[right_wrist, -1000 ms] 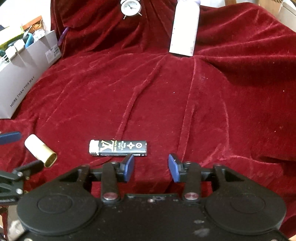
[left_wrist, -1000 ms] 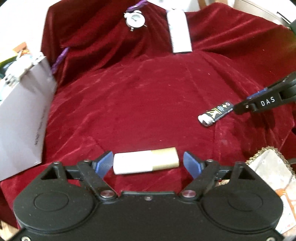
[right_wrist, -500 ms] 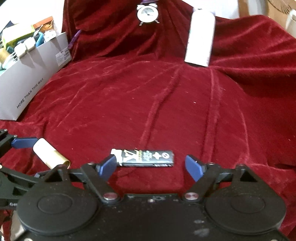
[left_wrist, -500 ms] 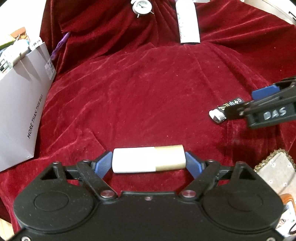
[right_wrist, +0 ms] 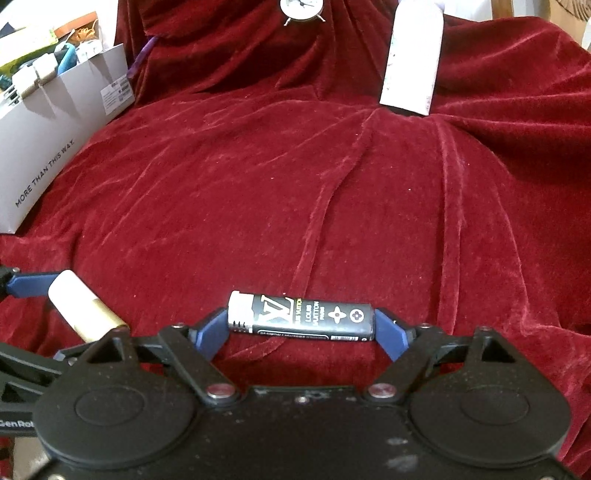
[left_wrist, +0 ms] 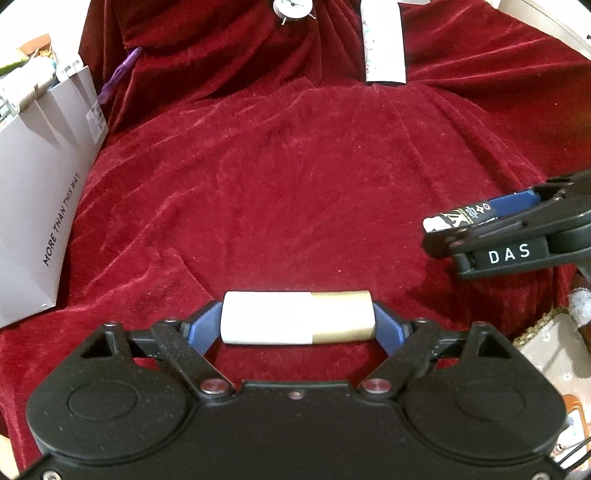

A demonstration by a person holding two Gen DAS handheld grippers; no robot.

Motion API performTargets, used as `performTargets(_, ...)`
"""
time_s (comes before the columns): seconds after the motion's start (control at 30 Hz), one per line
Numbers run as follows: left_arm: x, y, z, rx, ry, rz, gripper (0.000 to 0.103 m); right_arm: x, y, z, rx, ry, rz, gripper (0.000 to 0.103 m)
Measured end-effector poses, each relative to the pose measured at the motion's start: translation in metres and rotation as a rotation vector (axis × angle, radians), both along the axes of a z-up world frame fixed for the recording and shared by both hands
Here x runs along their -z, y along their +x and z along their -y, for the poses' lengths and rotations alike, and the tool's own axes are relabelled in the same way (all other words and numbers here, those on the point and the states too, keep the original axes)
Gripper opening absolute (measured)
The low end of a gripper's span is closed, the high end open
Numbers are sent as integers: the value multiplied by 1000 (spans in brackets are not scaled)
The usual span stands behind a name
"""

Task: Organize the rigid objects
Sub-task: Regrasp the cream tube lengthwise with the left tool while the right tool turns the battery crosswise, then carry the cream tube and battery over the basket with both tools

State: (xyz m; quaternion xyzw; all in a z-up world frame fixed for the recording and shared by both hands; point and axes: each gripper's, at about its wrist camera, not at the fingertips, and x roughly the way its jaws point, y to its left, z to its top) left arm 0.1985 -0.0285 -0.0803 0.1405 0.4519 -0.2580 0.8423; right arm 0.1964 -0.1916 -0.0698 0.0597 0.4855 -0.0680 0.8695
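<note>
A white and gold tube [left_wrist: 295, 317] lies crosswise on the red velvet cloth [left_wrist: 295, 184]. My left gripper [left_wrist: 297, 322] stands open around it, one blue pad close to each end. A black tube with white lettering [right_wrist: 299, 317] lies crosswise between the pads of my right gripper [right_wrist: 301, 326], which is open too. In the left wrist view the right gripper [left_wrist: 476, 225] reaches in from the right over the black tube [left_wrist: 458, 219]. In the right wrist view the white and gold tube [right_wrist: 83, 314] shows at lower left, between the left gripper's blue fingers [right_wrist: 29, 284].
A grey paper bag [left_wrist: 40, 206] full of small items stands at the left. A small alarm clock [left_wrist: 293, 7] and a tall white box [left_wrist: 384, 40] stand at the back. A glittery box [left_wrist: 550, 354] lies at the lower right.
The right gripper's jaws have spread wide and moved forward around the black tube. The left gripper has moved forward, so the white and gold tube now sits between its pads.
</note>
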Motion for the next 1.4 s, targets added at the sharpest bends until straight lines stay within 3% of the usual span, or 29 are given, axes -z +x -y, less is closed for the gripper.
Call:
performTargets(0.33, -5, -3, -1, -22, -27, -1, 80, -5, -5, 3, -5, 6, 10, 83)
performTargets(0.73, -56, -30, -9, -160, -73, 60, 80, -41, -34, 7, 1, 15, 101, 83)
performTargets(1.03, -82, -90, -11, -264, -82, 137, 80, -78, -98, 1, -29, 23, 205, 83)
performTargets(1.4, -83, -169, -19, -379, -108, 133, 80, -91, -209, -14, -89, 55, 258, 83)
